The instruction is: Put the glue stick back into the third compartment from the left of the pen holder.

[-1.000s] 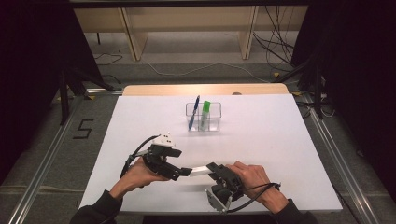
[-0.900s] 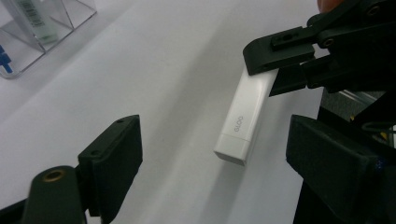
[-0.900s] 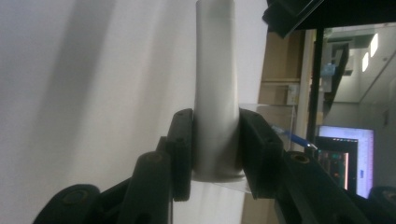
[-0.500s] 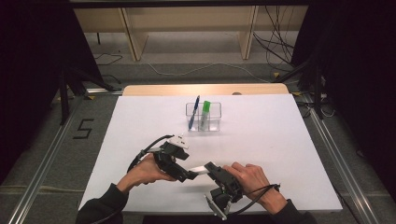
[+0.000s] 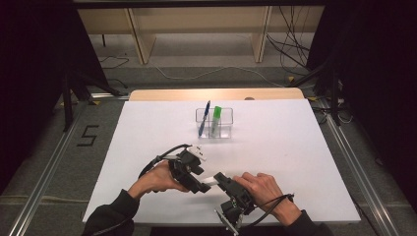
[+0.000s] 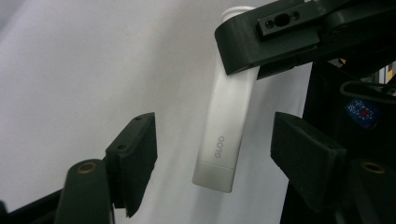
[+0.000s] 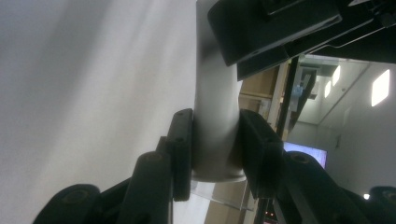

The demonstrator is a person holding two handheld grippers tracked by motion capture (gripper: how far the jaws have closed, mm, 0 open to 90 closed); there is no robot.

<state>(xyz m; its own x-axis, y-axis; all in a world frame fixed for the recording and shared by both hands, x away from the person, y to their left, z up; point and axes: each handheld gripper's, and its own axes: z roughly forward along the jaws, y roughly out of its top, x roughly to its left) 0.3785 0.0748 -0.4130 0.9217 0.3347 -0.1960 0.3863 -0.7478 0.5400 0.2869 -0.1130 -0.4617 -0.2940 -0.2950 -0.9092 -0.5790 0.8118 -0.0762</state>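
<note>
White tabletop (image 5: 295, 162) under the high camera; wooden shelving and loose cables on the floor beyond its far edge. Landmark: clear plastic organiser (image 5: 214, 123), standing on the far-middle part of the white surface. It holds a blue pen (image 5: 203, 118) and a green marker (image 5: 216, 119), both leaning upright.

Work area is well nearer the person than the organiser, close to the table's near edge and slightly left of the organiser's line. Both forearms enter from the bottom of the high view.

Right gripper (image 7: 212, 149): jaws clamped on one end of a white glue stick (image 6: 224, 126), pads pressing both sides of the body. The stick is off the table and lies roughly level, pointing toward the left gripper (image 6: 215, 154). Printed "GLOO" legible near its free end in the left gripper view.

Left gripper: jaws part open and have just been closing. The stick's free, capped end sits between them; a clear gap shows on each side, so neither pad touches it. Left gripper holds nothing.

In the high view the two grippers (image 5: 194, 172) (image 5: 231, 189) meet nose to nose, with a short length of white stick (image 5: 210, 180) visible between them.
</note>
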